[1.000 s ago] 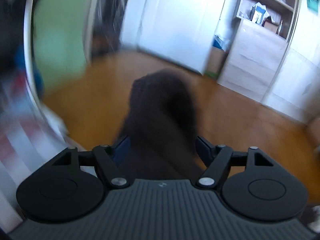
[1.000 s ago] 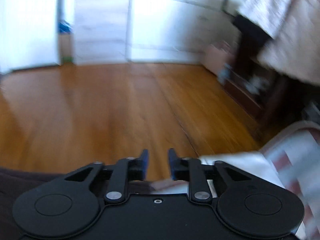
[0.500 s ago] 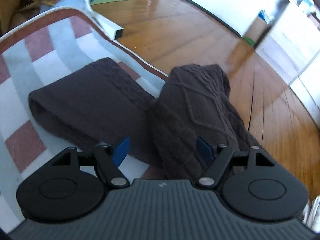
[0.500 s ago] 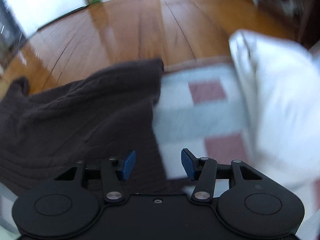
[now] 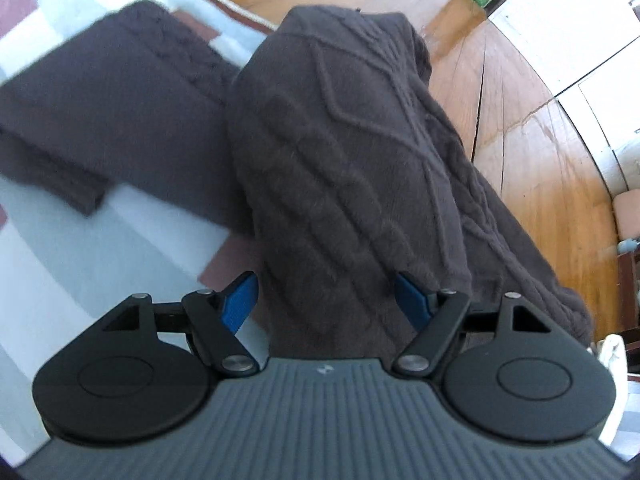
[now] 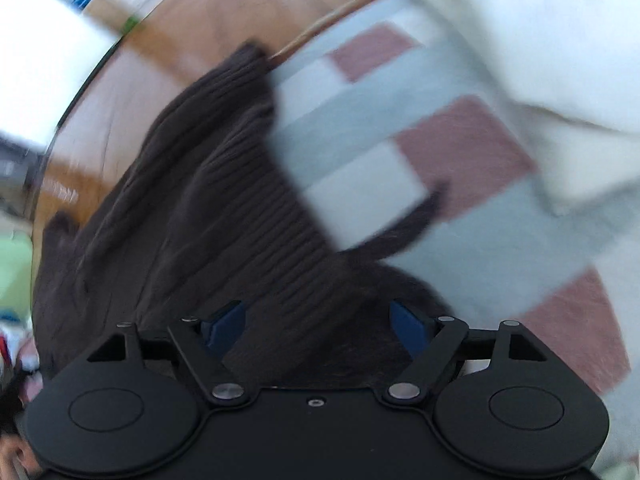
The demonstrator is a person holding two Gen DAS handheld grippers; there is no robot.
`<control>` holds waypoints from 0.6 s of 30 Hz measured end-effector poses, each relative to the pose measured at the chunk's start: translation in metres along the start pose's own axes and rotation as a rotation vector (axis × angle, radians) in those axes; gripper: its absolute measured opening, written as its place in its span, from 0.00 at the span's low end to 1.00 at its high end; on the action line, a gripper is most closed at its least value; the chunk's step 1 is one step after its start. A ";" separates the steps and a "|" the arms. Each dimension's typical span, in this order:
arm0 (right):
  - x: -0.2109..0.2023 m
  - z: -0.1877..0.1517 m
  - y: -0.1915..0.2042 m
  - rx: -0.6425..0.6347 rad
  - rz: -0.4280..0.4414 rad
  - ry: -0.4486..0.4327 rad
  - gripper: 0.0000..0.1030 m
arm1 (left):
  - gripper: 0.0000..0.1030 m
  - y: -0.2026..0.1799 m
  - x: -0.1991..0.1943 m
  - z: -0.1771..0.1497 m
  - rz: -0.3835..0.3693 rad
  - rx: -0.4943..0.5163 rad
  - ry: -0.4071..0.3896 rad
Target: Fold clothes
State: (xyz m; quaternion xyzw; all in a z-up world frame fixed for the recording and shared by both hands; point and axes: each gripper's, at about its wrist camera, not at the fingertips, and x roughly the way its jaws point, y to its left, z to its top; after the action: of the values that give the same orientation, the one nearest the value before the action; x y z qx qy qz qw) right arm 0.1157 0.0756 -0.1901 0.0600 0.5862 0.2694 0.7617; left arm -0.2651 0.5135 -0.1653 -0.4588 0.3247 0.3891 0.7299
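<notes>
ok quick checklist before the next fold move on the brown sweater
1. Sweater between the left gripper fingers: ok, a thick fold of knit fills the gap.
2. Left gripper pads pressing the cloth: cannot tell, knit hides the contact.
3. Right gripper over the sweater: ok, ribbed fabric lies between its fingers, and its jaws are closing.
4. Right view sharp enough to judge the grip: not ok, heavily blurred.
5. Sweater fully on the checked blanket: not ok, part hangs past the edge over the wooden floor.
6. Sleeve laid flat on the blanket: ok.
</notes>
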 end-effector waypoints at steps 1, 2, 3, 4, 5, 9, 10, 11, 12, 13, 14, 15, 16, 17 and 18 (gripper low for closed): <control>0.003 0.000 0.011 -0.082 -0.056 -0.019 0.19 | 0.73 -0.001 0.004 0.002 -0.005 -0.010 -0.005; 0.001 -0.001 0.025 -0.168 -0.133 -0.052 0.14 | 0.73 -0.001 0.009 0.003 -0.011 -0.023 -0.011; -0.015 -0.005 0.040 -0.248 -0.194 -0.124 0.13 | 0.73 -0.003 0.010 0.004 -0.001 -0.032 -0.022; -0.039 -0.012 0.056 -0.328 -0.239 -0.217 0.10 | 0.73 -0.005 0.011 0.004 0.010 -0.039 -0.035; -0.064 -0.018 0.072 -0.407 -0.283 -0.310 0.04 | 0.73 -0.007 0.011 0.005 0.021 -0.047 -0.047; -0.118 -0.046 0.083 -0.476 -0.420 -0.458 0.04 | 0.73 -0.017 -0.006 -0.003 -0.026 0.023 -0.044; -0.108 -0.049 0.073 -0.456 -0.429 -0.402 0.04 | 0.75 -0.019 -0.009 -0.007 -0.014 0.049 -0.033; -0.090 -0.053 0.063 -0.441 -0.446 -0.328 0.04 | 0.76 -0.020 -0.008 -0.012 0.019 0.066 -0.002; -0.069 -0.058 0.053 -0.425 -0.467 -0.246 0.05 | 0.76 -0.019 -0.005 -0.016 0.041 0.076 0.030; -0.052 -0.063 0.045 -0.403 -0.503 -0.189 0.06 | 0.76 -0.019 0.000 -0.020 0.052 0.083 0.058; -0.038 -0.069 0.038 -0.376 -0.551 -0.147 0.05 | 0.76 -0.018 0.006 -0.022 0.068 0.083 0.082; -0.028 -0.073 0.034 -0.356 -0.596 -0.116 0.06 | 0.76 -0.017 0.012 -0.023 0.084 0.082 0.106; -0.024 -0.073 0.033 -0.341 -0.609 -0.104 0.06 | 0.76 -0.015 0.016 -0.023 0.090 0.073 0.117; -0.025 -0.071 0.033 -0.326 -0.602 -0.100 0.09 | 0.78 -0.014 0.016 -0.022 0.088 0.060 0.115; -0.030 -0.068 0.034 -0.312 -0.569 -0.117 0.14 | 0.78 -0.013 0.017 -0.019 0.085 0.047 0.112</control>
State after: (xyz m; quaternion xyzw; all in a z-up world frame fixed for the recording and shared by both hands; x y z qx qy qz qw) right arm 0.0363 0.0751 -0.1711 -0.2081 0.4863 0.1284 0.8389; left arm -0.2482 0.4966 -0.1810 -0.4482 0.3932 0.3859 0.7040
